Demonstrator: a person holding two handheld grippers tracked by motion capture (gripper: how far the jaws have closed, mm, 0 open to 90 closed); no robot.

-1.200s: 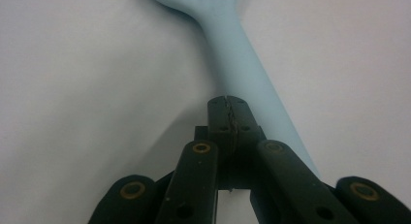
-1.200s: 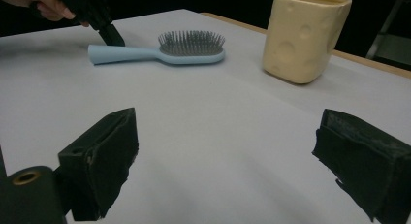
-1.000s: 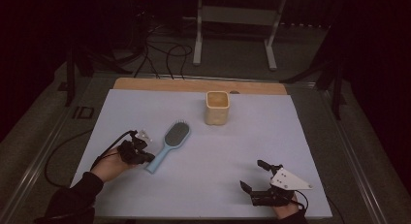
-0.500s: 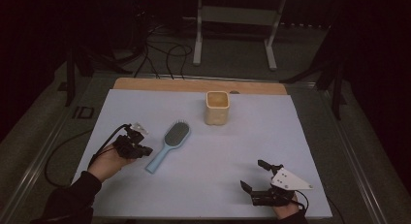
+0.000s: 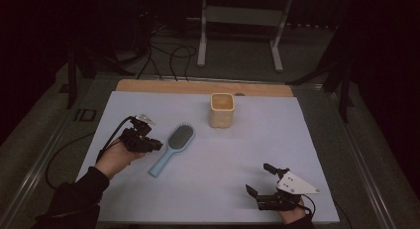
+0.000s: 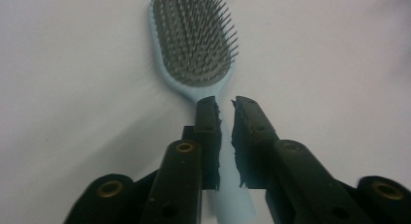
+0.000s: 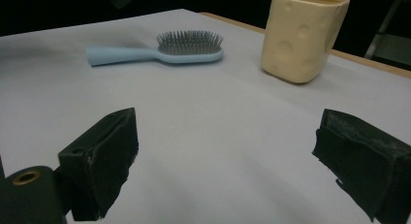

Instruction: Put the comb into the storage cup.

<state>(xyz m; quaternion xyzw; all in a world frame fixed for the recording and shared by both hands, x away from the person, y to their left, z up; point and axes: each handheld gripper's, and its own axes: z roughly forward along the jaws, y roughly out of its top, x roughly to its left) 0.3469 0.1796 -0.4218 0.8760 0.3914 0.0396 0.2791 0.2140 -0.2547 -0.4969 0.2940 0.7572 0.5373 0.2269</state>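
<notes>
Brush: hairbrush lies flat, left of the cup.
Feel: likely light, stiff, smooth plastic.
Hold: the handle.
Left gripper: has just cracked open above the handle, empty.
Right gripper: wide apart, empty.

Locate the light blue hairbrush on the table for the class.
In the high view the hairbrush lies left of centre on the white sheet, bristles up, between the left tongs and the cream cup.

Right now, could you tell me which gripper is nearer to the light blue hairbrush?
The left gripper: it sits just beside the hairbrush handle, jaws slightly parted above it. The right gripper rests far off near the table's front edge, jaws wide open.
</notes>
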